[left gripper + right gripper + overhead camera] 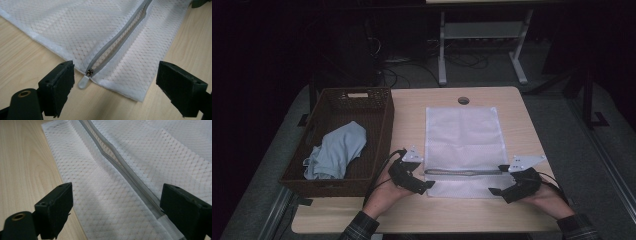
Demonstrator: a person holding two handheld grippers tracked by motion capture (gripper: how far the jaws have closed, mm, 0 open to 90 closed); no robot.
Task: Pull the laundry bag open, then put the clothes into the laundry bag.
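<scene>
A white mesh bag (pixel 462 137) lies flat on the wooden table (pixel 407 120). A grey zipper (pixel 462 172) runs across its near end and gapes partly open. My left gripper (pixel 424 176) is at the zipper's left end, open. In the left gripper view the jaws (pixel 120 86) stand wide either side of the bag's corner (pixel 75 30), and the white zipper pull (pixel 83 81) lies on the table between them, untouched. My right gripper (pixel 498 179) sits at the zipper's right end. Its jaws (pixel 117 207) are open over the mesh (pixel 87 182), with the zipper (pixel 120 165) running between them.
A dark wicker basket (pixel 382 130) stands at the table's left with a light blue cloth (pixel 337 150) inside. A round cable hole (pixel 463 100) sits at the far edge. Beyond the table are white desk legs (pixel 442 50) and cables on the floor.
</scene>
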